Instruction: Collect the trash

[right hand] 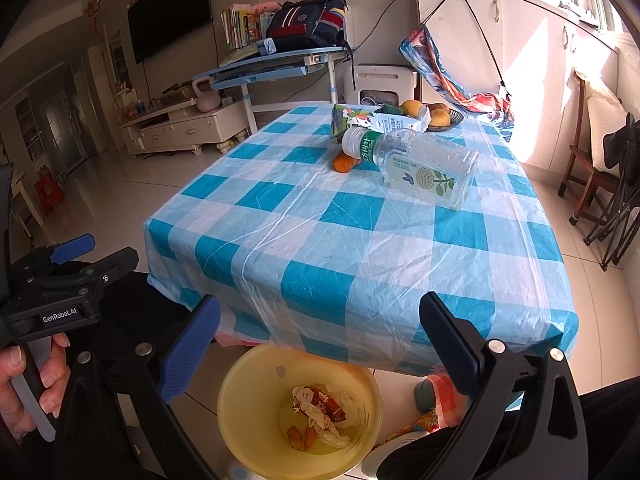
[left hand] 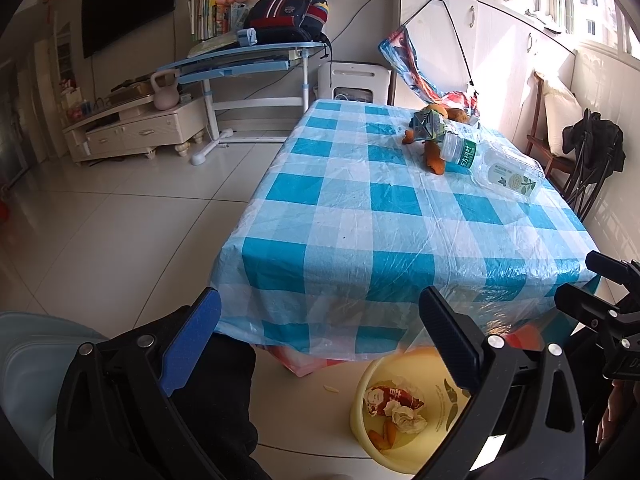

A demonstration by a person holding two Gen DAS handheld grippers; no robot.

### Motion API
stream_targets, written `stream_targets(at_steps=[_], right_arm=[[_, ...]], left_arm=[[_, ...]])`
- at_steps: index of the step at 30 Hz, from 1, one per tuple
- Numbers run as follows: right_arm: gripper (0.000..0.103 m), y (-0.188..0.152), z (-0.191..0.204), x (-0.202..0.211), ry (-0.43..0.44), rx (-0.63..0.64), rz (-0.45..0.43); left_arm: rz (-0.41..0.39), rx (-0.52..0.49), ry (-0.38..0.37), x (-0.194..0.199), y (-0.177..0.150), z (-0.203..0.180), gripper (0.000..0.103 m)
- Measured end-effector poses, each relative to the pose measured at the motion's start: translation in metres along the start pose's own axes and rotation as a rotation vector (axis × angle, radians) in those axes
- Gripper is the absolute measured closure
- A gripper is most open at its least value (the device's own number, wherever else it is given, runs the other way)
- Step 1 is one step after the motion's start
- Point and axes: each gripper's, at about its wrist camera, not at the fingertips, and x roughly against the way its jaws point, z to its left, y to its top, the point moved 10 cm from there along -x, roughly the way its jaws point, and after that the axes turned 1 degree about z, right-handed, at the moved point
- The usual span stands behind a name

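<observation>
Right hand-held gripper [right hand: 320, 344] gapes empty above yellow bin [right hand: 240, 392] holding wrappers [right hand: 320, 408].

Floor [left hand: 120, 232]: pale glossy tiles, sunlit at right. Table [right hand: 400, 248] under a blue-and-white checked cloth with clear plastic over it. Left wall carries a dark TV [left hand: 128, 4] above a cream TV stand [left hand: 136, 130]; a pink kettlebell [left hand: 165, 90] sits on the stand. Blue desk [left hand: 240, 60] against the back wall holds books [left hand: 208, 14] and a backpack [left hand: 288, 12]. White cabinets [right hand: 520, 60] along the right, below bright windows [left hand: 592, 0]. Wooden chair [right hand: 580, 160] beside them.
</observation>
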Motion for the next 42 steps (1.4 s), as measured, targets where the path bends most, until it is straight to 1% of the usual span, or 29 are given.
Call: stream_targets(at_steps=[42], right_arm=[[0.008,-0.0053,-0.0030,-0.0034,-0.002,0.000,0.013]], left_arm=[[0.002,-0.002,0.001,-0.0005,0.0014,-0.0009,0.007]])
